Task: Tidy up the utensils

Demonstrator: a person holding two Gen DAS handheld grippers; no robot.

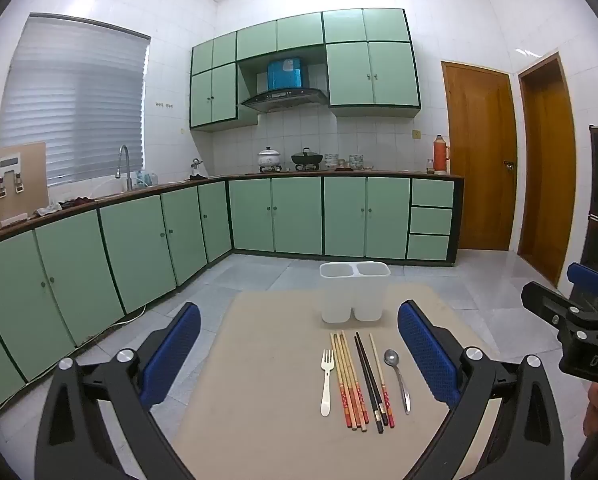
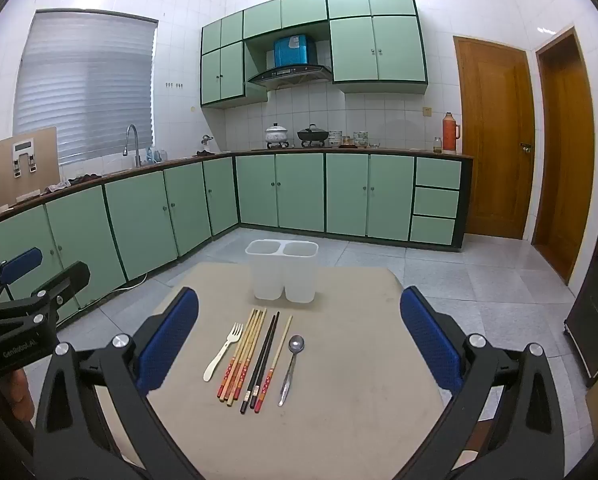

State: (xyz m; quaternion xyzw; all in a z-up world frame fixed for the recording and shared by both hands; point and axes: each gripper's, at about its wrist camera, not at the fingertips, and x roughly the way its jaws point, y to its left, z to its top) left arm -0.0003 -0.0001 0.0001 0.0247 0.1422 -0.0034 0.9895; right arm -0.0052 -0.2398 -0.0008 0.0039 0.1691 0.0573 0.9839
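Tabletop (image 2: pixel 339 420): chopsticks (image 2: pixel 245 354) lie lengthwise, tips toward holder (image 2: pixel 283 276).

On the table (image 2: pixel 339 420), the utensils lie in a row between the two fingers of the right gripper (image 2: pixel 299 344), a little toward its left finger. From left to right come the fork (image 2: pixel 224 351), a bundle of chopsticks (image 2: pixel 241 356), a pair of chopsticks (image 2: pixel 261 362), a single chopstick (image 2: pixel 276 358) and the spoon (image 2: pixel 293 364). Beyond them, further from the gripper, stands the two-compartment holder (image 2: pixel 283 270), near the far table edge. The left gripper (image 1: pixel 299 354) is to the left of the right one; between its fingers the row lies toward the right finger.
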